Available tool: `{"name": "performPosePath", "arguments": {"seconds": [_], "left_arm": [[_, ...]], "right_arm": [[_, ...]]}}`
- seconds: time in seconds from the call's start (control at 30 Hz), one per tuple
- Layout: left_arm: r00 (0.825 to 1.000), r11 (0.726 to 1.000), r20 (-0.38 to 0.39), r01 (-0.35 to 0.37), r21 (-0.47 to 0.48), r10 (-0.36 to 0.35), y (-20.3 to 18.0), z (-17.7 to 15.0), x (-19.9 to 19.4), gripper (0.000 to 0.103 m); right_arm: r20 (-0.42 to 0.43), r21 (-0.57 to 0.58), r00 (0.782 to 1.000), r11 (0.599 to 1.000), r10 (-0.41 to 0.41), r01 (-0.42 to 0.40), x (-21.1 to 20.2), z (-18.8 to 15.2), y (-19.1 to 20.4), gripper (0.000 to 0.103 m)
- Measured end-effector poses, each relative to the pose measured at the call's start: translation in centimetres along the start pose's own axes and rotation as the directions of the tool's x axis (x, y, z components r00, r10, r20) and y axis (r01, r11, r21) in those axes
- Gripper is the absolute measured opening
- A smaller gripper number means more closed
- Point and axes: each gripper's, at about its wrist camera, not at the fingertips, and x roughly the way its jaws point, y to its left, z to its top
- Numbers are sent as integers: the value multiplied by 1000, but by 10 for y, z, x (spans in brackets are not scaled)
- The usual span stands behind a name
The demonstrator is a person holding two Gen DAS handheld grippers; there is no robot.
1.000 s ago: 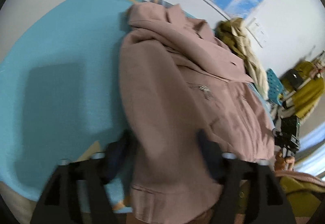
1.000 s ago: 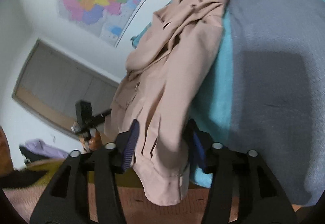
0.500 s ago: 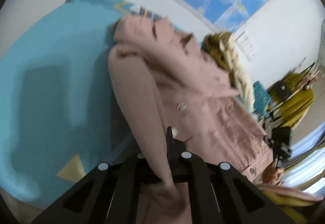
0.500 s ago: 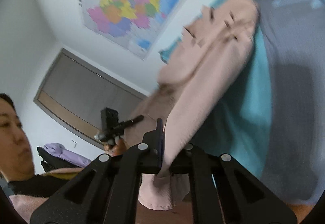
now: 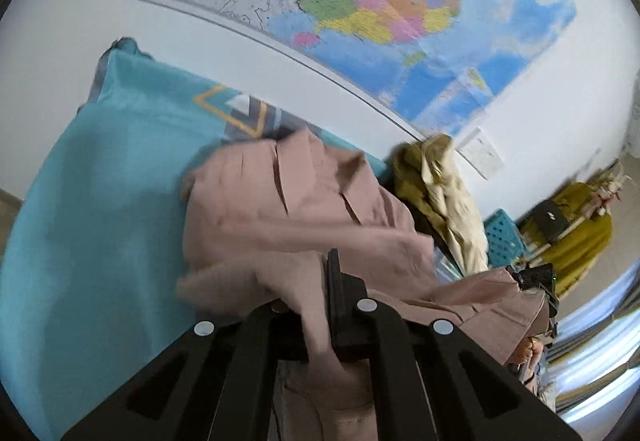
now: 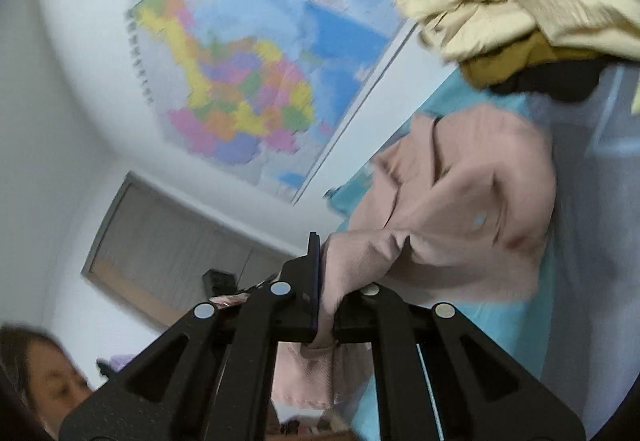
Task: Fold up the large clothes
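Observation:
A dusty pink jacket (image 5: 296, 209) lies bunched on a turquoise bed cover (image 5: 104, 209). My left gripper (image 5: 318, 305) is shut on the jacket's lower edge and holds it lifted off the cover. In the right wrist view the same pink jacket (image 6: 460, 209) hangs from my right gripper (image 6: 326, 305), which is shut on another part of its hem. The cloth folds back over itself towards the collar. The other gripper (image 5: 536, 281) shows at the right of the left wrist view, with pink cloth in it.
A pile of cream and mustard clothes (image 5: 440, 193) lies beyond the jacket; it also shows in the right wrist view (image 6: 528, 1). A wall map (image 5: 360, 1) hangs behind the bed. A blue basket (image 5: 500, 237) stands at the right. A person's face (image 6: 44, 381) is at lower left.
Both grippers closed on the jacket's hem and raised it, carrying it up and forward. The jacket went from lying stretched out to bunching towards its collar.

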Motion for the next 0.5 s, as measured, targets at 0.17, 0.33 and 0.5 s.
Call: {"name": "performPosePath", "arguments": {"seconds": [0.17,0.33,0.5], "left_arm": [[996,995,-59,-77,-58,74,13,65,51,3],[966,974,-153,-219,-64,208,41,102,114,6],[953,958,-202,-256,-129,227,75,108,144,18]], "right_arm": [[-5,75,997,994,-79,80,37,52,-33,5],[-16,205,981,959,-195,194,66,83,-83,15],[-38,127,958,950,-284,286,82,90,-84,63]]}}
